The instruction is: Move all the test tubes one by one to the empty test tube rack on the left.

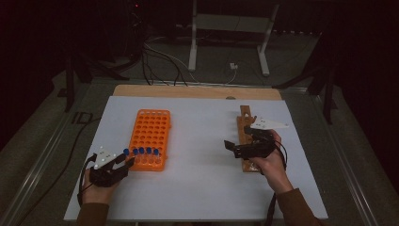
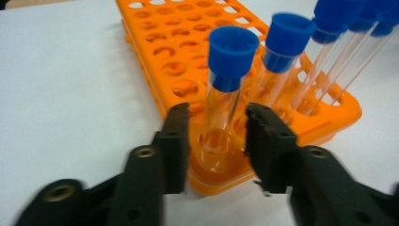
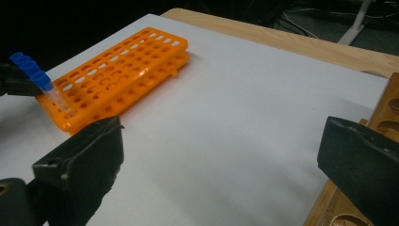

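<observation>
Black jaws of the left gripper fill the bottom of the left gripper view, standing on either side of a clear plastic test tube with a blue cap, a thin gap showing at each pad: released, not clenched. No earlier grip can be judged here; the tube seems simply to have been let go into its hole. It stands in the corner hole of the orange plastic tube rack, its long axis near upright, cap up and closed end down in the well, leaning slightly toward one o'clock in that view.

In the high view the tube sits at the left end of a row of blue-capped tubes along the rack's near edge, at about eight o'clock from the middle of the white table sheet. Filling the near row first probably keeps the rest of the rack free of caps to reach over.

At about three o'clock the right gripper hangs over a long wooden rack that runs from six toward twelve o'clock. Its jaws are spread wide with nothing between them, likely waiting to take the next tube from the wooden holes.
</observation>
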Demonstrator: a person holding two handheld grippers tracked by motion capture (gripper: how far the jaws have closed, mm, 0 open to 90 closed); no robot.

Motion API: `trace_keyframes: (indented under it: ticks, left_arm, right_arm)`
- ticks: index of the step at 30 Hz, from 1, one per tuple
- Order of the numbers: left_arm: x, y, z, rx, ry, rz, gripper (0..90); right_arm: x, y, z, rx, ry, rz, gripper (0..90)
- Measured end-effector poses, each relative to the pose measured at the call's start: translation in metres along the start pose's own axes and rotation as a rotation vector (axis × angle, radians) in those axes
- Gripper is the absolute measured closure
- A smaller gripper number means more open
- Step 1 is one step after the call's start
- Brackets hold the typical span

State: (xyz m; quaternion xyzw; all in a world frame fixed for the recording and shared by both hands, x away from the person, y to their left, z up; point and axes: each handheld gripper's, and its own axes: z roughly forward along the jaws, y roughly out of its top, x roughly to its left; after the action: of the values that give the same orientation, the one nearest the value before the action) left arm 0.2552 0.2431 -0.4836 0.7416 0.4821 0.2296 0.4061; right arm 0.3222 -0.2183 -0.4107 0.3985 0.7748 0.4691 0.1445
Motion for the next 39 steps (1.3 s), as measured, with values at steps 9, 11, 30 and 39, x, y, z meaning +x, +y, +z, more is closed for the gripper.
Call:
trace_keyframes:
  ticks: [9,11,30,39]
  left_arm:
    - [-0.001,0.009,-0.019,-0.145,-0.026,-0.045,32.9]
    - [-0.004,0.011,-0.022,-0.17,-0.026,-0.038,27.3]
    - [-0.007,0.014,-0.031,-0.265,-0.028,-0.056,0.6]
    - [-0.007,0.013,-0.033,-0.269,-0.041,-0.057,0.6]
  right_arm:
    - [0.002,-0.006,-0.006,-0.016,-0.056,-0.045,1.5]
    - [0.002,-0.008,-0.007,-0.024,-0.068,-0.057,1.5]
    - [-0.015,-0.057,-0.033,-0.141,-0.136,-0.052,1.5]
    - [-0.023,-0.076,-0.051,-0.207,-0.161,-0.034,1.5]
